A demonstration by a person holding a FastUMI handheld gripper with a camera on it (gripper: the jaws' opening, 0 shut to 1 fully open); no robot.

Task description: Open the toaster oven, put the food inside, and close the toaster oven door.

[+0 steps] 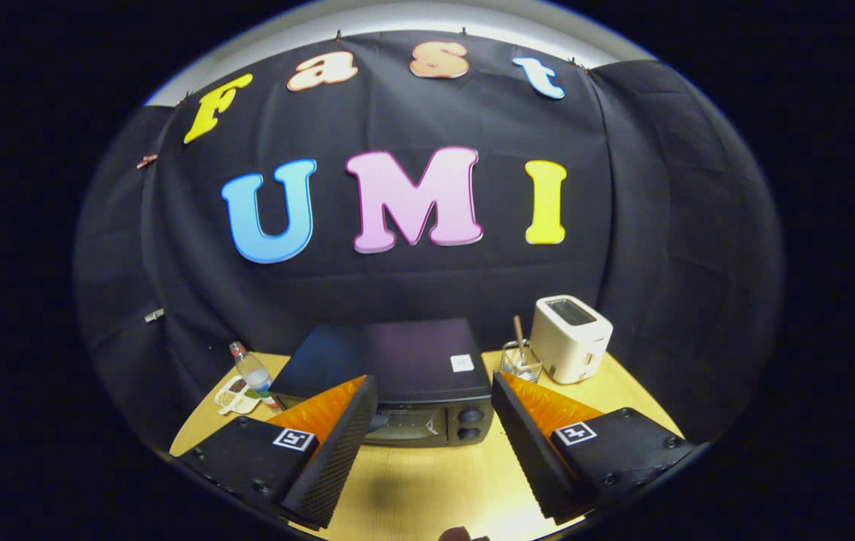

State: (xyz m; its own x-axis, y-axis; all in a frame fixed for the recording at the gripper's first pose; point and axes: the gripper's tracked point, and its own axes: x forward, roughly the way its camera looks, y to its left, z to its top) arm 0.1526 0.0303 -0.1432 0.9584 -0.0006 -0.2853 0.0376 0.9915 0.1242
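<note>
In the gripper view, the claw (pixel 433 409) is open wide and holds nothing. The toaster oven (pixel 397 379) stands just beyond its fingers, between them, on the wooden bench (pixel 435 481); its door is closed. It is a dark box with a flat smooth top and two round knobs. To the right stands a white toaster (pixel 570 338) with rounded corners, beside a glass (pixel 521 362). To the left is a clear plastic bottle (pixel 253 374).

toaster oven (pixel 397 379): on table (pixel 435 481), ahead of and between spread fingers of gripper (pixel 433 398), door shut | bottle (pixel 253 373) and snack tray (pixel 236 396): left of oven | glass (pixel 521 363) with stick: right of oven | toaster (pixel 570 338): right of glass | all before booth wall
</note>
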